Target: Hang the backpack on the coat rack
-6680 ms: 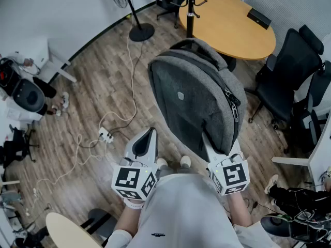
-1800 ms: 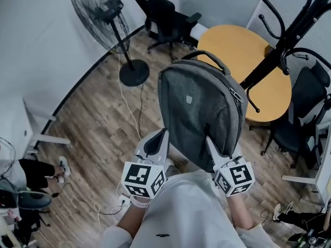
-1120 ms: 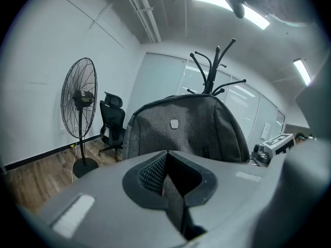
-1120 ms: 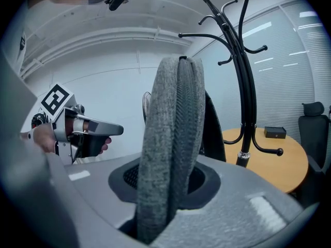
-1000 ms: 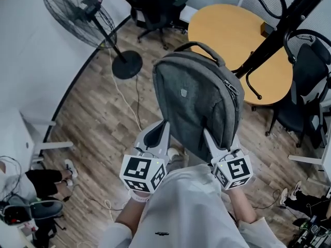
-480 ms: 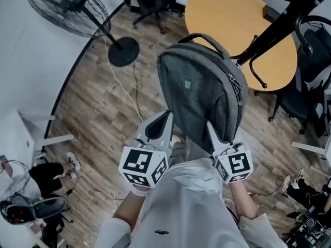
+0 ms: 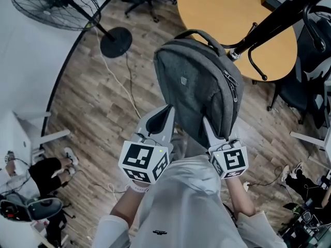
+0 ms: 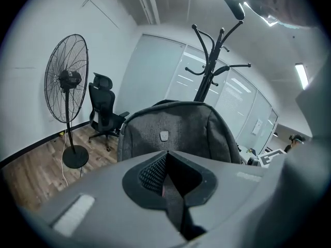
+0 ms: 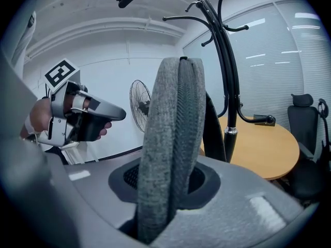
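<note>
**As it is clenched from below, the backpack [image 7: 196,87] stands beside the coat rack [image 7: 274,22]**

The right gripper [image 9: 170,161] is clamped on the backpack's padded grey edge, which stands upright between its jaws. The left gripper [image 8: 165,154] has its jaws meeting at the tips, pinching a dark strap [image 8: 175,203]. Seen from the head view, the pack rises from both grippers toward twelve o'clock, front panel up, with its top handle [image 7: 199,35] farthest from the person. The rack's black pole runs at two o'clock from that handle, just beside the pack's top corner; whether they touch cannot be told. A round wooden table [image 7: 217,9] lies at one o'clock and a standing fan [image 7: 51,4] at ten o'clock.
</note>
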Tool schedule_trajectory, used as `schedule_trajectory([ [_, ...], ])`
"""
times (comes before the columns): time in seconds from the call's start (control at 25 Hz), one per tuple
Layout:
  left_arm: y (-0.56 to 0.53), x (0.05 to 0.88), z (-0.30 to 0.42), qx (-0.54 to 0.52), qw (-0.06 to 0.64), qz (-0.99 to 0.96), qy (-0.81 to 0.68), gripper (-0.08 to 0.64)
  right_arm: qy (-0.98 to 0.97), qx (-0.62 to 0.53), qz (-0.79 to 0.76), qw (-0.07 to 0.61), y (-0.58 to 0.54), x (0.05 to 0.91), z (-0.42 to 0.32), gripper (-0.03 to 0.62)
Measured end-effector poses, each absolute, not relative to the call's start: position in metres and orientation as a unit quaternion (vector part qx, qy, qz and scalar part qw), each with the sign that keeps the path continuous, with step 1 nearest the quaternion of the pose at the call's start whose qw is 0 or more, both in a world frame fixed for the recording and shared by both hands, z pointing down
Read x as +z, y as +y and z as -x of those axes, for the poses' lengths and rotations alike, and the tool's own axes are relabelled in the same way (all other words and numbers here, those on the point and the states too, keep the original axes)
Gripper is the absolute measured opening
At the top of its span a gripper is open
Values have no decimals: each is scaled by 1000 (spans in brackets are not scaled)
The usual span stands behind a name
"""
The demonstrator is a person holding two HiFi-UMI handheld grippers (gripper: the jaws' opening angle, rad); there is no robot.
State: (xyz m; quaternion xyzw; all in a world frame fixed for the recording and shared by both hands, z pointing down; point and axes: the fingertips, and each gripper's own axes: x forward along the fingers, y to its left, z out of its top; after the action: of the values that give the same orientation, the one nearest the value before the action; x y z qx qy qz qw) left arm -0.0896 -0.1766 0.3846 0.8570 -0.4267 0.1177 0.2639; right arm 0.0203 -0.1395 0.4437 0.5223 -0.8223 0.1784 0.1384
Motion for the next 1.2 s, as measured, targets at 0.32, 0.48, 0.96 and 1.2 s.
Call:
schedule_trajectory([
  [0.32,-177,402,83,131,280,-853,-420,15,-810,189,-536,142,-145,464,-32,114],
  [0.48,-184,407,80,133,283,-852,-420,15,-803,198,-543,146,-151,476,-39,114],
  [0.96,-186,418,72,146,294,-848,-416,15,-782,227,-559,156,-155,508,-56,114],
  [1.2,-186,422,65,152,297,-848,-413,15,-765,241,-578,147,-159,520,-75,114],
])
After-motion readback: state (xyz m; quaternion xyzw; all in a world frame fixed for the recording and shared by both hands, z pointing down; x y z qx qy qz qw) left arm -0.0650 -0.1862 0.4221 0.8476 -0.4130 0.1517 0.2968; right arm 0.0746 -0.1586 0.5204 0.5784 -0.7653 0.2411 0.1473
